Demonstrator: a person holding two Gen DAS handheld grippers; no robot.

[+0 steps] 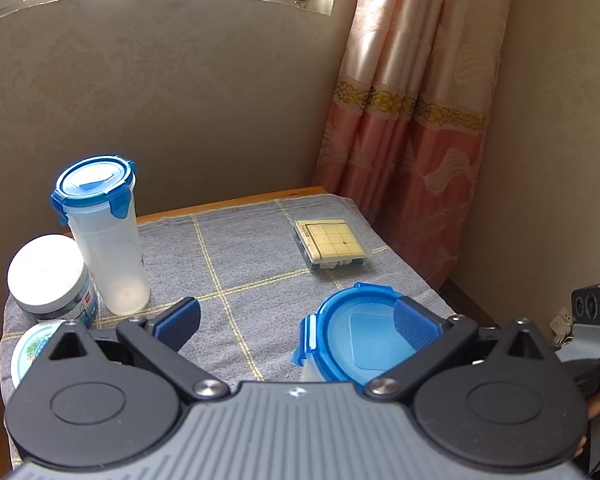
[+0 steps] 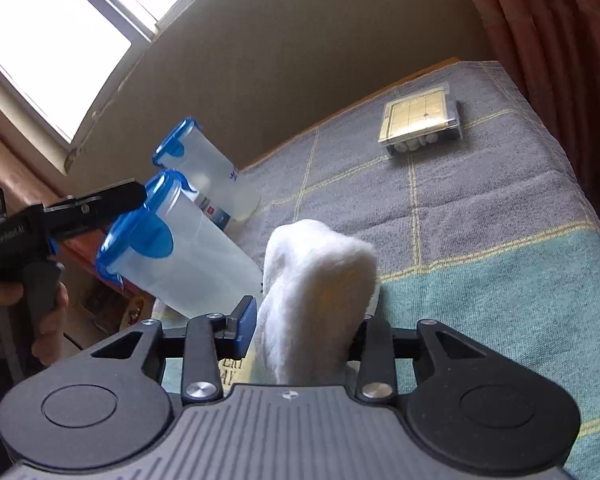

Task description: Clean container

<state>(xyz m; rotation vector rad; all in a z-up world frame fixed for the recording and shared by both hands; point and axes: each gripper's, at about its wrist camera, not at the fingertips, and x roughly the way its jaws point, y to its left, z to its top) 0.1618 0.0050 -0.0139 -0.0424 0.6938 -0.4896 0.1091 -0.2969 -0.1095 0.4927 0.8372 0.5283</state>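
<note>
A clear tumbler with a blue clip lid [image 2: 180,256] leans tilted near the table's left edge, lid toward my left gripper. In the left wrist view that lid [image 1: 360,340] faces the camera. My left gripper [image 1: 296,312] stands wide open: its right finger [image 1: 414,324] lies across the lid, and its left finger [image 1: 176,320] is well clear of it. My right gripper [image 2: 308,314] has a fluffy white cloth [image 2: 320,272] filling the gap between its fingers. The left pad [image 2: 247,320] is against the cloth and the right pad is hidden behind it. The cloth's front touches the tumbler's base.
On the grey checked tablecloth [image 1: 240,248] stand a second blue-lidded tumbler [image 1: 104,240], a white-capped jar [image 1: 48,276] and a round printed tin [image 1: 32,352] at the left. A clear box with a grid card [image 1: 332,246] lies far right, by the pink curtain [image 1: 412,120]. A hand [image 2: 4,300] holds the left tool.
</note>
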